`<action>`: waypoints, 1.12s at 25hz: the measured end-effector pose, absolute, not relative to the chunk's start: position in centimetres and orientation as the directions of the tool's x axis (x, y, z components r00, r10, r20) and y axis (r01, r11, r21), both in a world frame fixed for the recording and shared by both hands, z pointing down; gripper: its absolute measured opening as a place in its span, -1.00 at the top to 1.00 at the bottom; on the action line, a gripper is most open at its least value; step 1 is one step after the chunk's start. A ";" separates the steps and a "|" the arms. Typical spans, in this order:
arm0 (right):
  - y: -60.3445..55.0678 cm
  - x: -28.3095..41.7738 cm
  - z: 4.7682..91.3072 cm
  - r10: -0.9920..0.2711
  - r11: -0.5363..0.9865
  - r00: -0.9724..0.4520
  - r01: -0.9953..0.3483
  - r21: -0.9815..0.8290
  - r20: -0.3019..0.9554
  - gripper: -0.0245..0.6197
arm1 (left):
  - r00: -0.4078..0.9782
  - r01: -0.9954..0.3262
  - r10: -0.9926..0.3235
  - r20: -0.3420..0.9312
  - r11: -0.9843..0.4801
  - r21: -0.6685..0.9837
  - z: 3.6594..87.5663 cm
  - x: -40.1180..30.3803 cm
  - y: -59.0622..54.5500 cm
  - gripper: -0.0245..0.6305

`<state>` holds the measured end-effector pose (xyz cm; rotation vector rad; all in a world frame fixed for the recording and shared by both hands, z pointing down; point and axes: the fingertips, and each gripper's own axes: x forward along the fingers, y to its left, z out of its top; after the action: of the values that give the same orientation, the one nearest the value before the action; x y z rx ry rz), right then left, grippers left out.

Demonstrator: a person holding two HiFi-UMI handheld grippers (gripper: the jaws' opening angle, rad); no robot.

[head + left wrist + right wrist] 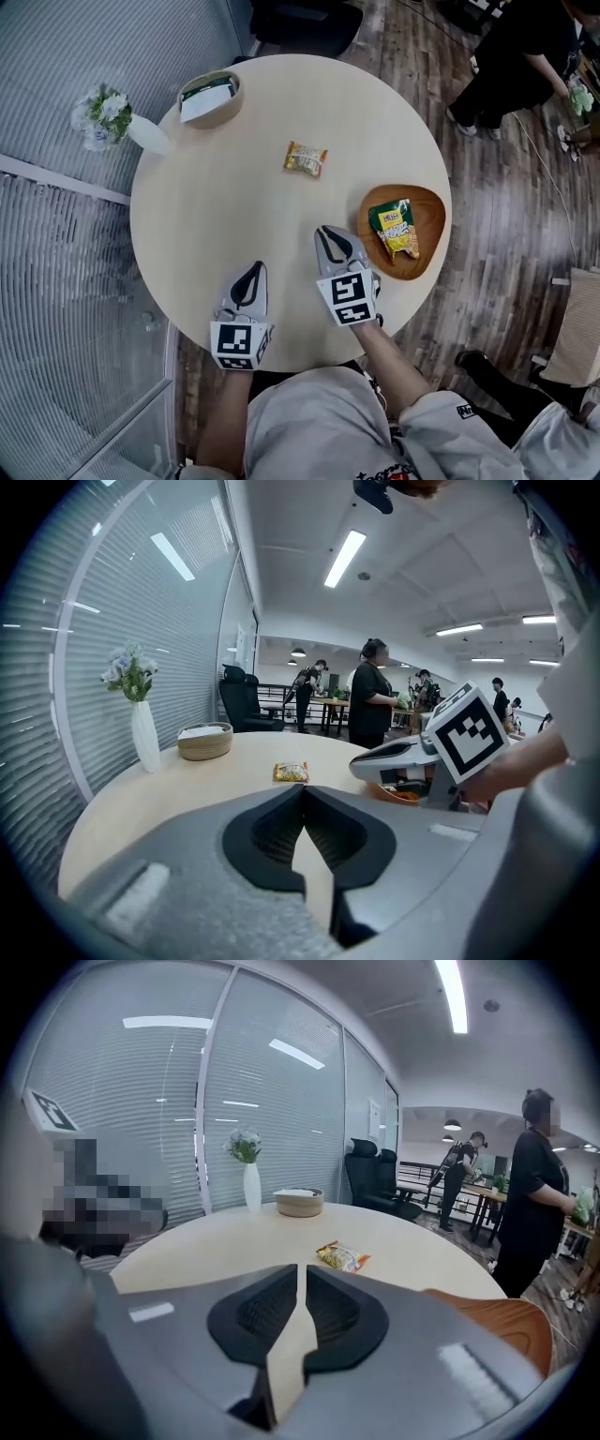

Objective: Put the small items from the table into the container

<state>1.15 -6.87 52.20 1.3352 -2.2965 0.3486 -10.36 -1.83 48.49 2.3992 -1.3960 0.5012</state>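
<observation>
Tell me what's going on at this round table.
A person holds a two-jaw gripper in each hand over the round pale wooden table. Both the left gripper and the right gripper are shut and empty. One green-and-yellow snack packet already lies in the brown wooden bowl beside the right gripper. An orange-yellow snack packet lies on the bare tabletop further out, not yet picked up.

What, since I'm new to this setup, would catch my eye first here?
The wooden bowl at the right edge of the round table stands out, with a green-yellow snack packet lying in it. A second packet lies alone near the table's middle. At the near edge, the left claw and right claw are both shut and empty.
</observation>
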 end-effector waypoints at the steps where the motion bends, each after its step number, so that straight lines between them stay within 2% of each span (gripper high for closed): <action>1: -7.2 0.9 52.4 -0.749 0.499 -0.425 -0.866 0.011 0.509 0.83 | 0.461 -0.877 -0.763 0.453 -0.471 0.100 48.6 -10.8 -1.8 0.97; 5: -8.7 -0.1 53.7 -0.736 0.492 -0.425 -0.870 -0.014 0.527 0.82 | 0.449 -0.888 -0.787 0.423 -0.447 0.109 48.3 -12.6 -1.7 0.96; 10: -14.1 0.9 57.0 -0.781 0.374 -0.320 -0.927 -0.010 0.536 0.55 | 0.417 -0.906 -0.803 0.426 -0.403 0.128 49.3 -14.1 -1.9 0.96; 13: -18.6 1.2 58.7 -0.803 0.306 -0.256 -0.952 0.004 0.538 0.25 | 0.405 -0.912 -0.802 0.440 -0.387 0.133 49.8 -15.0 -1.6 0.96; 15: -21.7 1.0 59.7 -0.803 0.278 -0.234 -0.961 -0.002 0.548 0.14 | 0.393 -0.918 -0.802 0.451 -0.373 0.136 50.1 -15.9 -1.3 0.96; 19: -27.0 0.8 61.8 -0.806 0.231 -0.186 -0.973 0.011 0.562 -0.39 | 0.357 -0.933 -0.805 0.474 -0.333 0.138 51.0 -18.0 -0.7 0.96; 22: -29.1 0.0 62.9 -0.800 0.230 -0.184 -0.973 0.010 0.571 -0.69 | 0.326 -0.945 -0.809 0.489 -0.297 0.138 51.6 -19.7 -0.5 0.96; 24: -29.6 -0.4 64.3 -0.774 0.229 -0.180 -0.973 0.004 0.608 -0.75 | 0.307 -0.951 -0.811 0.499 -0.276 0.138 51.8 -20.8 -0.4 0.96; 28: -29.8 -0.4 66.0 -0.750 0.218 -0.158 -0.976 0.014 0.642 -0.75 | 0.279 -0.960 -0.816 0.506 -0.246 0.132 52.0 -22.4 -0.4 0.96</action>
<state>-0.35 -29.81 66.01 1.5883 -1.9719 0.5610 -22.36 -0.36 51.98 2.1405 -1.5994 0.4706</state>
